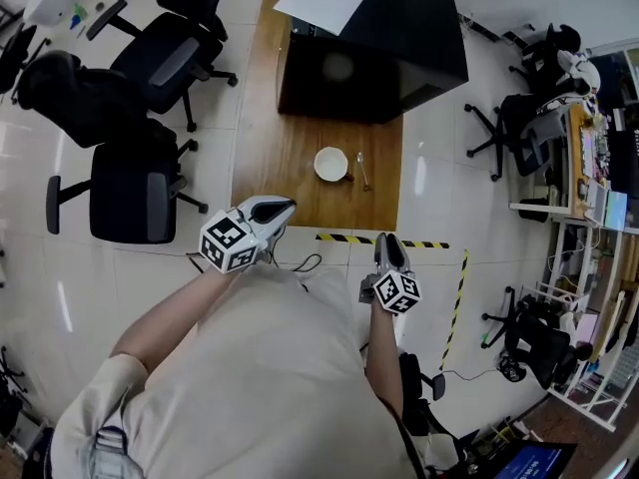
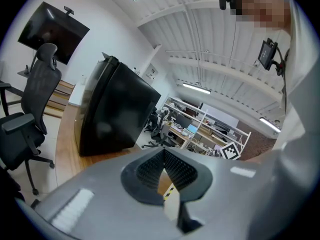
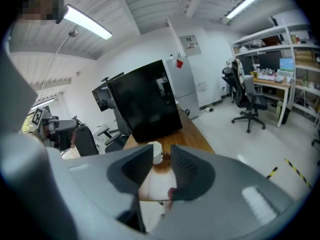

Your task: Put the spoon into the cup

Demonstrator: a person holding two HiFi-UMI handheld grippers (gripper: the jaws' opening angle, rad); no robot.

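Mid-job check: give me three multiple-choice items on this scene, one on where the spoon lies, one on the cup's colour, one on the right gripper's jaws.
1. Where is the spoon?
A. in the cup
B. on the table beside the cup
C. on the floor

2. What colour is the cup?
A. white
B. red
C. black

3. How do the right gripper jaws stand?
A. shut on the spoon
B. apart and empty
C. shut on the cup

Answers:
1. B, the head view shows it lying on the wood next to the cup.
2. A, its rim and wall are white.
3. B, the right gripper view shows an empty gap.

Spoon [image 1: 362,171] just right of cup [image 1: 331,164] — both on table [image 1: 268,143].
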